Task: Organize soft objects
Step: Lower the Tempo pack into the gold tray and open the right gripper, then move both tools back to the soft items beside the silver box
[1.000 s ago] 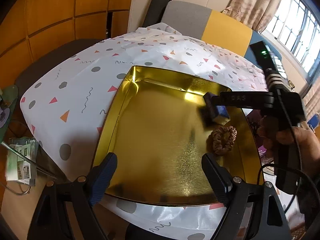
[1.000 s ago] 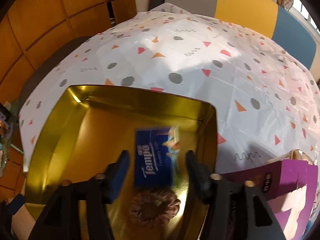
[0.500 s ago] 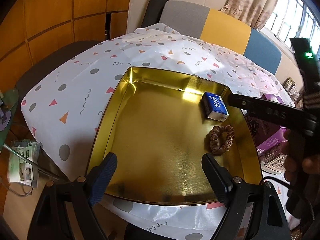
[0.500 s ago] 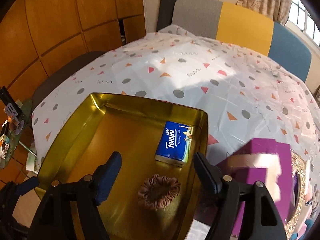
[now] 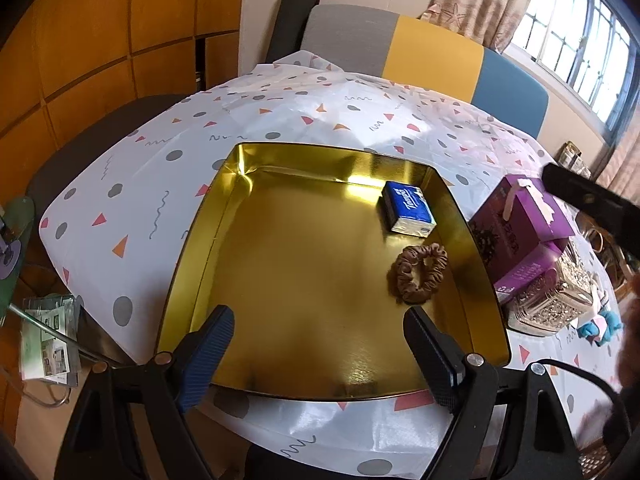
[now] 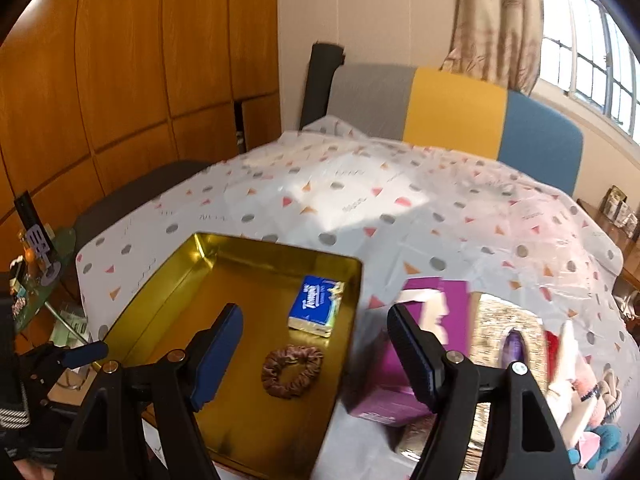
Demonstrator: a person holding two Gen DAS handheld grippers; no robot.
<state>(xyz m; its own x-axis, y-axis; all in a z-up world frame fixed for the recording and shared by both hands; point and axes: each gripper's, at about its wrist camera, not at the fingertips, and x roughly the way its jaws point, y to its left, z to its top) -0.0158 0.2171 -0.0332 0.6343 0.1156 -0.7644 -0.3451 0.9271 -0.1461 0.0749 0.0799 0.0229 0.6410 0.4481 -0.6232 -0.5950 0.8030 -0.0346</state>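
Observation:
A gold metal tray (image 5: 192, 248) (image 6: 152, 292) lies on the patterned tablecloth. Inside it, near the right wall, lie a blue tissue pack (image 5: 409, 209) (image 6: 316, 306) and a brown scrunchie (image 5: 418, 268) (image 6: 292, 365). My left gripper (image 5: 320, 344) hangs open over the tray's near edge with nothing between its fingers. My right gripper (image 6: 316, 340) is open and empty, raised above the tray's right side; its dark body (image 5: 588, 196) shows at the right edge of the left wrist view.
A purple tissue box (image 5: 520, 228) (image 6: 404, 360) and an ornate silver box (image 5: 556, 300) stand right of the tray. Soft toys (image 6: 588, 400) lie at the far right. A striped seat back (image 5: 420, 56) is behind the table. A glass side table (image 5: 16, 240) stands left.
My right gripper has let go of the blue tissue pack in the tray and drawn back up and to the right. The left gripper has barely shifted.

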